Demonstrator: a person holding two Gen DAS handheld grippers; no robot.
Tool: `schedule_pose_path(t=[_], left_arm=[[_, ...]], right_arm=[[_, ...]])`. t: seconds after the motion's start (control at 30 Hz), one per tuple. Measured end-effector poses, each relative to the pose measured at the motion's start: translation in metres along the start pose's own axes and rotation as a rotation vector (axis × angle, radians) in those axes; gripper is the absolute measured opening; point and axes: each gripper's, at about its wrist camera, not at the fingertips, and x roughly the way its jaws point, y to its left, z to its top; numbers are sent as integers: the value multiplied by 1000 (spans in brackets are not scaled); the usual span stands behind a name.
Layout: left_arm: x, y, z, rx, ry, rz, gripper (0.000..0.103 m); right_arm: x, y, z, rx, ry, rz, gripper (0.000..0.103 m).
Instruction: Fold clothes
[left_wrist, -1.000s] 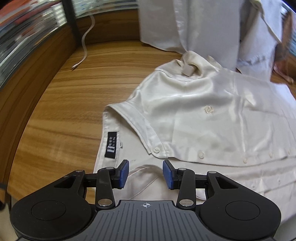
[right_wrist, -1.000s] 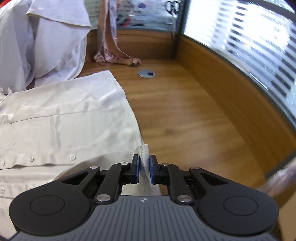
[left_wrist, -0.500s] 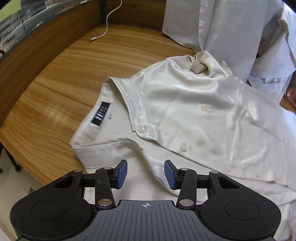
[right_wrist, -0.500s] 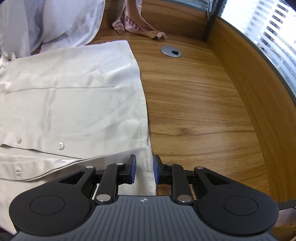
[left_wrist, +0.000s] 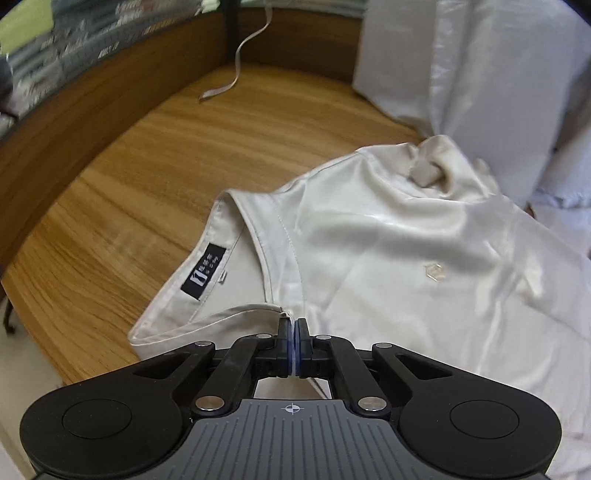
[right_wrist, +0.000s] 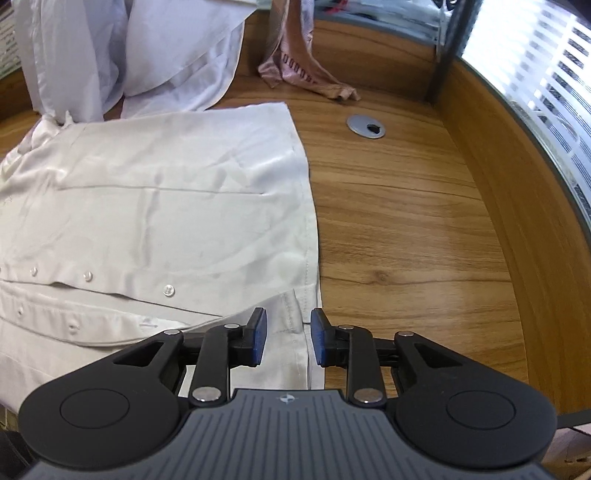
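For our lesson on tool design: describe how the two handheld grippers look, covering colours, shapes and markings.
The left gripper and the right gripper look alike: matte black linkage arms with silver rivets, two round black discs at the sides, a ribbed grey centre plate with a small white crosshair mark, and blue pads on the fingers. No cables, hands or sleeves show.

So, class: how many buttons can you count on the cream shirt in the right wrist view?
3 clear buttons along the cream shirt placket: one, one, one. More may lie beyond the left edge.
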Motion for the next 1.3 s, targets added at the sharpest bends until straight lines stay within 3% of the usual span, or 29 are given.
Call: schedule_pose_path(t=[0.17,0.37,0.43,0.57,0.8,1.03,1.3], left_arm=[[25,-2,7,-59,22,4,6],[20,-1,15,-117,-52,-31,35],[10,-9,7,-19,-61,-55,42],[-8,-25,-9,178,-77,-103,45],[-37,-52,-38,523,-100,-183,51],[-32,-65,-74,854,-92,-217,56],[-23,-75,-98,1308,-176,-230,55]], right_arm=[[19,5,-1,-84,16,5,29],[21,2,0,-108,8,28,30],[17,4,1,-142,0,63,30],[3,16,6,-235,-33,192,30],[-17,75,5,-504,-70,397,30],[-20,143,-9,-712,-72,474,30],[-13,197,-19,-773,-51,477,30]])
